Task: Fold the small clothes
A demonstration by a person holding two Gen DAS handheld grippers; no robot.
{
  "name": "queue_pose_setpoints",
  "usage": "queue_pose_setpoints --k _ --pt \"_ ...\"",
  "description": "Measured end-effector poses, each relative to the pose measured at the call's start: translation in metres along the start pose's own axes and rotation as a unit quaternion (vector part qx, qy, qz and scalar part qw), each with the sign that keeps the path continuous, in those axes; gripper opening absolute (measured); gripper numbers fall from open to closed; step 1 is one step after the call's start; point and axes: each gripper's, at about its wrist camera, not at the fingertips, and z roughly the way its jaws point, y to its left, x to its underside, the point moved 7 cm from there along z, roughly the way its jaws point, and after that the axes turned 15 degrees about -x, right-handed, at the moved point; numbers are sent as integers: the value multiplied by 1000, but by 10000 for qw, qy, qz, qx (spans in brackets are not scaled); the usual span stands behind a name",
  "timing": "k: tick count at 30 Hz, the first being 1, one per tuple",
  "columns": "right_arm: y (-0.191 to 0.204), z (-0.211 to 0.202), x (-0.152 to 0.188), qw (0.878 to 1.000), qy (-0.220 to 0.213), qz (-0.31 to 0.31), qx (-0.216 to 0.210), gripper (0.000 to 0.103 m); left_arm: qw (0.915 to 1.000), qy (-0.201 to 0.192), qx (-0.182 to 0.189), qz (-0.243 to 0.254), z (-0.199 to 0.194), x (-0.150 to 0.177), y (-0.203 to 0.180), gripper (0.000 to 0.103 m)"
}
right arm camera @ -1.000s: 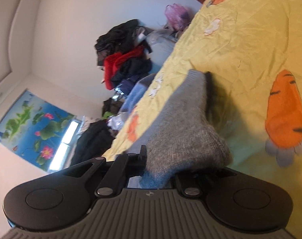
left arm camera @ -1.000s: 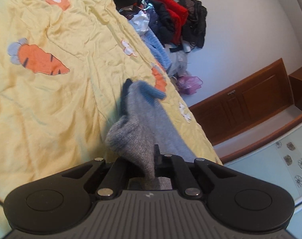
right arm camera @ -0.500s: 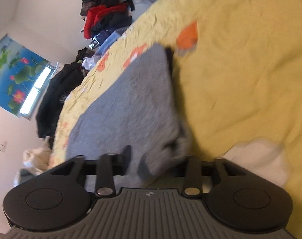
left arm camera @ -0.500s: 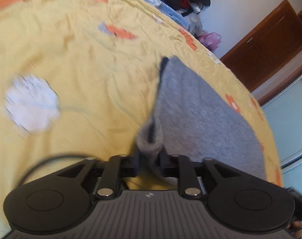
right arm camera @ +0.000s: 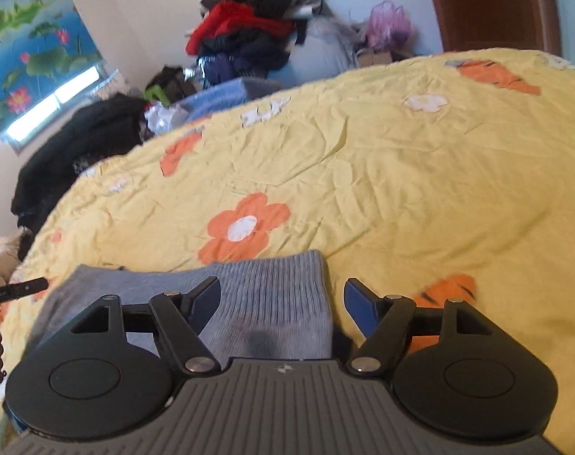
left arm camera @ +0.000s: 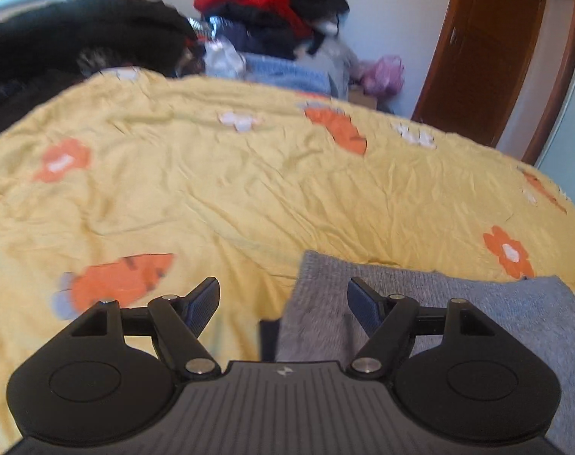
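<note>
A grey knitted garment (left arm camera: 477, 303) lies flat on the yellow bed cover (left arm camera: 249, 189), at the lower right of the left wrist view. It also shows in the right wrist view (right arm camera: 264, 295), at the lower left, with its ribbed hem towards me. My left gripper (left arm camera: 283, 299) is open and empty, over the garment's left edge. My right gripper (right arm camera: 281, 299) is open and empty, over the garment's right edge. The yellow cover (right arm camera: 401, 170) has orange flowers and carrots.
A heap of dark, red and blue clothes (left arm camera: 268, 19) is piled beyond the bed's far edge, also in the right wrist view (right arm camera: 249, 30). A brown wooden door (left arm camera: 488, 45) stands at the right. The other gripper's tip (right arm camera: 18, 290) shows at the left.
Both grippers held the grey garment shut while lowering it onto the bed. Now both have opened and let it go, and it lies flat.
</note>
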Motion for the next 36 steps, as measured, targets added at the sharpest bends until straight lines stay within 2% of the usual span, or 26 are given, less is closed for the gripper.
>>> queue_pose_setpoints --k 2,3,4,5,6,7,8,10,11,12,14,16,19,20,21,23,25,28,30,32,33,34,36 --pt "-6 18 0 9998 167 29 58 73 9996 65 119 255 14 2 -16 71" --pt "-7 26 1 9998 213 50 -18 64 9992 62 75 392 19 4 -22 66" --pt "-7 31 3 9995 244 99 -164 56 9986 108 44 522 25 7 -28 49" --pt "-7 34 4 9991 254 169 -303 38 9978 176 92 627 28 9 -33 37" --pt "-8 38 5 9985 291 245 -393 29 9975 80 111 689 27 7 -37 29" --pt "-9 39 5 9983 283 284 -434 26 9968 58 215 762 27 7 -40 4" --pt "-7 39 3 9983 187 260 -478 19 9964 -28 248 806 22 4 -43 4" --pt "-5 29 -4 9982 -129 233 -540 18 9946 -553 -94 874 11 -3 -41 4" --pt "-5 21 -8 9977 -337 240 -537 17 9938 -695 -146 855 6 -6 -38 4" --pt "-8 15 -10 9970 -487 291 -526 17 9944 -617 -175 835 9 -4 -36 4" --pt "-16 16 -4 9972 -412 422 -452 17 9935 -360 -376 1013 24 6 -34 4" --pt "-24 28 6 9977 -236 527 -360 18 9897 -571 -516 1209 24 13 -37 4" --pt "-25 21 5 9944 -411 856 -464 36 9903 -714 -552 1061 9 8 -35 7" --pt "-23 16 3 9941 -493 885 -378 52 9898 -860 -541 995 -1 5 -33 8" --pt "-21 8 0 9940 -639 846 -259 56 9885 -993 -586 981 -13 2 -32 8" --pt "-5 -13 -5 9937 -965 552 -161 55 9857 -1312 -623 853 -39 -2 -33 8" --pt "21 -28 -2 9925 -1139 276 -337 55 9852 -1542 -358 661 -61 -3 -42 10" --pt "63 -20 13 9932 -967 -64 -642 56 9877 -1331 -98 819 -60 7 -76 11" --pt "76 3 26 9960 -640 -355 -513 56 9891 -1020 -272 1024 -38 18 -94 11" --pt "69 22 36 9979 -448 -445 -110 56 9914 -574 -479 1073 -10 29 -96 11" --pt "60 30 40 9988 -326 -363 89 55 9914 -527 -519 1084 -1 34 -93 11" --pt "50 37 46 9988 -191 -357 279 53 9898 -782 -520 1069 -4 36 -90 13" --pt "44 33 52 9961 -370 -750 270 52 9912 -752 -439 996 -5 35 -85 14"
